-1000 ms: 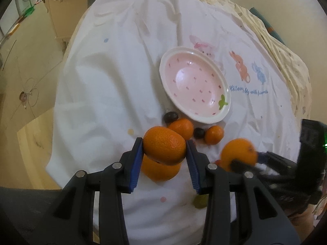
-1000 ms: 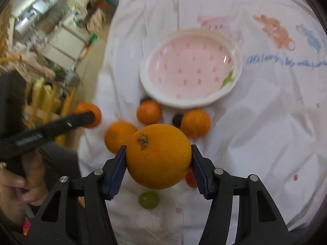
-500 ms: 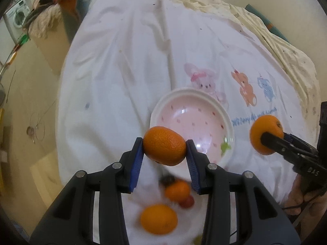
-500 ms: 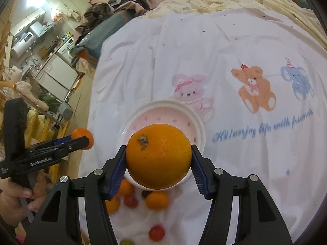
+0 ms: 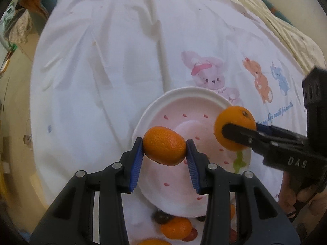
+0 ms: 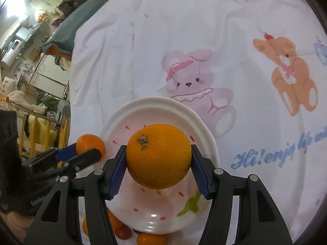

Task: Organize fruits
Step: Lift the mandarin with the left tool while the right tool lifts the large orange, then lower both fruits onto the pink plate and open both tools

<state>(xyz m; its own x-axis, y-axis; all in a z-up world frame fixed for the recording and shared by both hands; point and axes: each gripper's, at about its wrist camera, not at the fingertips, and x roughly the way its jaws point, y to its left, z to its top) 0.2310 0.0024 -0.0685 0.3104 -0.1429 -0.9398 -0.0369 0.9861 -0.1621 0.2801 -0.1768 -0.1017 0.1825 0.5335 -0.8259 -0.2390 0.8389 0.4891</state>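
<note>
Both fruits are now hanging over the pink plate (image 5: 155,110) — I'm bringing them forward off the pile: left gripper (image 5: 164,153) fingers pinching the mandarin (image 5: 164,148), right gripper (image 6: 158,162) pinching the orange (image 6: 158,156), release coming next.

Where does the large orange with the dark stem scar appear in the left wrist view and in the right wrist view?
Left wrist view: the large orange sits right of centre, between the right gripper's jaws.
Right wrist view: the large orange is at lower centre, between the jaws.
Shared landmark: the pink plate, behind the orange in both views.
</note>
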